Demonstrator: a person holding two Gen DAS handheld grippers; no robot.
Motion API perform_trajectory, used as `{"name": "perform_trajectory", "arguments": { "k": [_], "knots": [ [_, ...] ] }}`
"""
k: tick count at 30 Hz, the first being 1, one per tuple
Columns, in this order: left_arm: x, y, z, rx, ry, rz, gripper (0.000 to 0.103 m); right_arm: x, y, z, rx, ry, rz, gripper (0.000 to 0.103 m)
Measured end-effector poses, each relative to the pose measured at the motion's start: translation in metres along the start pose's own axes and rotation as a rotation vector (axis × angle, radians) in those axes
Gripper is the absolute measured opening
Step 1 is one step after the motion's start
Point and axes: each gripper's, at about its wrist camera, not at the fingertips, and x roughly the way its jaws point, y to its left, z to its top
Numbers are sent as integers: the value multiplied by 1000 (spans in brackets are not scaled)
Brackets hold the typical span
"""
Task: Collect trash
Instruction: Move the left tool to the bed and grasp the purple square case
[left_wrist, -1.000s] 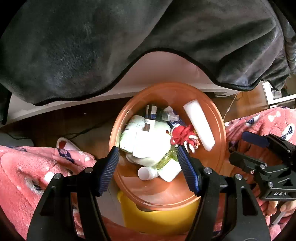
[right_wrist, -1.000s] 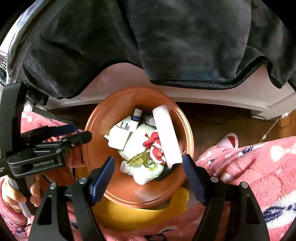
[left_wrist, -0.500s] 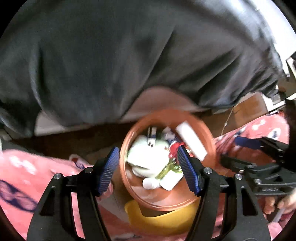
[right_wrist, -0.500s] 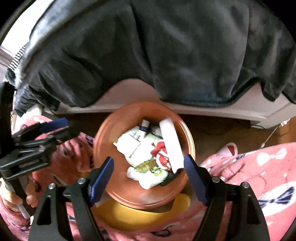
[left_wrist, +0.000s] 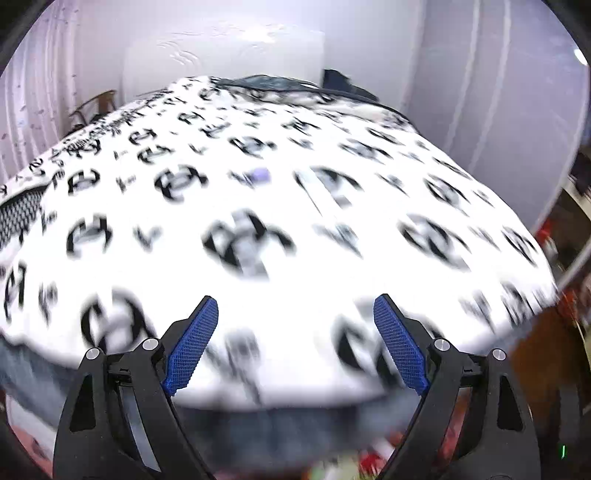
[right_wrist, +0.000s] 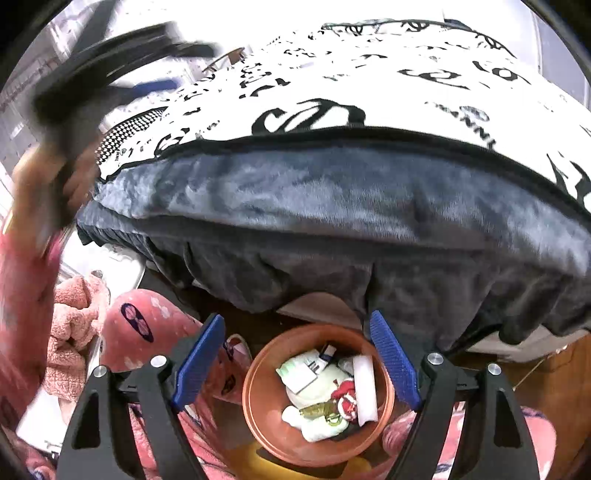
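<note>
Left tongs and right tongs both spreading, grasping nothing; beneath the right pair, a trash-filled orange bin beside the bed.

Right tongs opening, nothing between the jaws; orange bin below holds trash; bed above; left tongs blurred, upper left.

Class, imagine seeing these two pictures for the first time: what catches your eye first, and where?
The white bedspread with bold black logos fills the left wrist view. In the right wrist view an orange bowl heaped with trash sits low, framed by the empty right gripper, its jaws opening.
</note>
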Motion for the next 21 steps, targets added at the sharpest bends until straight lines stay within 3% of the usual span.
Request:
{"name": "perform_trajectory", "arguments": {
  "k": [8,10,12,16,21],
  "knots": [
    [139,34,108,-106,40,88,83,5,-10,14,-10,0,6,80],
    [162,37,120,-137,43,97,81,8,-18,19,7,4,20,80],
    [182,38,129,-148,56,106,71,11,-26,23,23,5,20,80],
    [220,37,134,-134,115,143,61,17,-38,29,45,9,34,80],
    [242,46,135,-166,149,154,49,22,-43,31,51,13,41,80]
  ]
}}
